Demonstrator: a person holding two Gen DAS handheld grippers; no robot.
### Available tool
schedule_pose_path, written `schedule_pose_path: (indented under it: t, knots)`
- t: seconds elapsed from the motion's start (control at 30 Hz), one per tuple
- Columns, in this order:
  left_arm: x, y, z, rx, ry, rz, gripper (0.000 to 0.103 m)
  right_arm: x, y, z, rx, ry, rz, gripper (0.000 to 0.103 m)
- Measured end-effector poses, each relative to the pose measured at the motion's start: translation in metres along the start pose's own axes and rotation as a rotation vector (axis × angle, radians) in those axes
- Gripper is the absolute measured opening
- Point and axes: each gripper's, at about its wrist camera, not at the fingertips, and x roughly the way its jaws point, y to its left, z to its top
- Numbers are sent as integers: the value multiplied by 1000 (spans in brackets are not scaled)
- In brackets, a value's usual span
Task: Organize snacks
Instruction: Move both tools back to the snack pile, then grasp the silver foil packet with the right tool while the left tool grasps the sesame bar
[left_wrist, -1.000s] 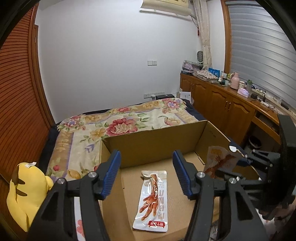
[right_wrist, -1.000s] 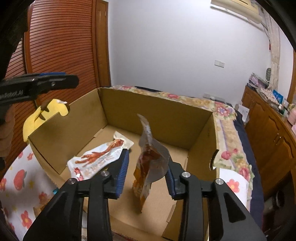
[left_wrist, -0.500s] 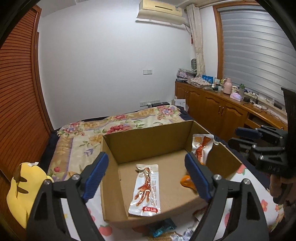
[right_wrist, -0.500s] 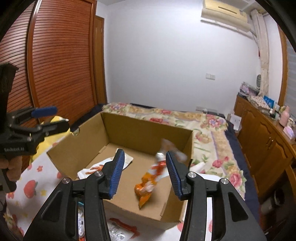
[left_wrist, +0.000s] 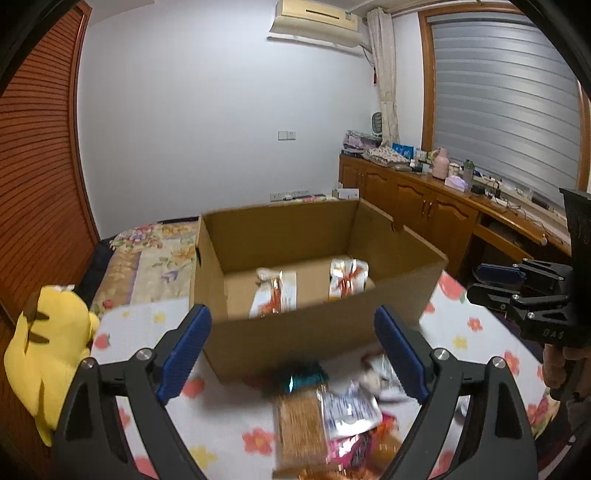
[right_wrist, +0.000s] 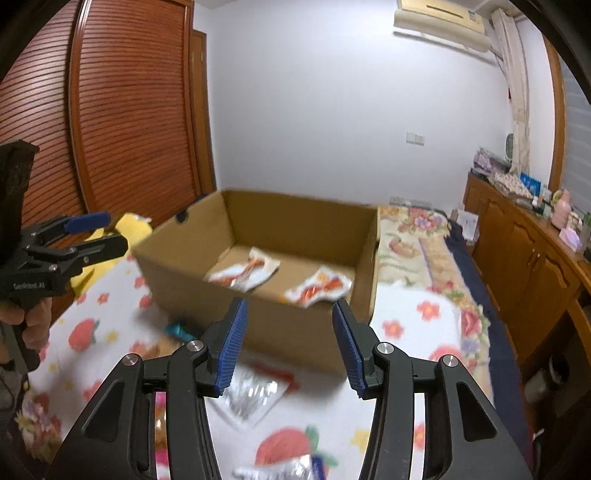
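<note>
An open cardboard box (left_wrist: 295, 332) (right_wrist: 280, 325) stands on a flowered cloth. Two red-and-white snack packets lie inside it: one on the left (left_wrist: 275, 297) (right_wrist: 243, 273), one on the right (left_wrist: 347, 282) (right_wrist: 319, 288). Several loose snacks lie blurred in front of the box: a brown cracker pack (left_wrist: 301, 424), a silver packet (left_wrist: 351, 410) (right_wrist: 251, 397), a teal packet (left_wrist: 303, 380) (right_wrist: 179, 330). My left gripper (left_wrist: 291, 358) is open and empty above the loose snacks. My right gripper (right_wrist: 291, 345) is open and empty before the box's near wall.
A yellow plush toy (left_wrist: 44, 354) lies left of the box. A bed with a floral cover (left_wrist: 147, 258) lies behind it. Wooden cabinets (left_wrist: 424, 214) with clutter run along the right wall. A slatted wooden wardrobe (right_wrist: 110, 129) stands on the left.
My right gripper let go of the orange packet, which now lies in the box. Both grippers have pulled back from the box and now hang over the loose snacks.
</note>
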Motion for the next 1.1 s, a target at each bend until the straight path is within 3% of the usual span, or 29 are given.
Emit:
schedule_pose_path:
  t: [0.3, 0.6, 0.67, 1.1]
  knots:
    - [-7, -11, -56, -26, 70, -17, 90, -16, 12, -57, 31, 57, 24, 51]
    - [10, -7, -88, -43, 138, -3, 90, -8, 11, -114, 67, 154, 17, 57]
    - [12, -7, -93, -49, 146, -1, 90, -5, 8, -124, 75, 175, 14, 62]
    - [20, -4, -101, -72, 165, -3, 90, 7, -3, -140, 86, 227, -20, 70]
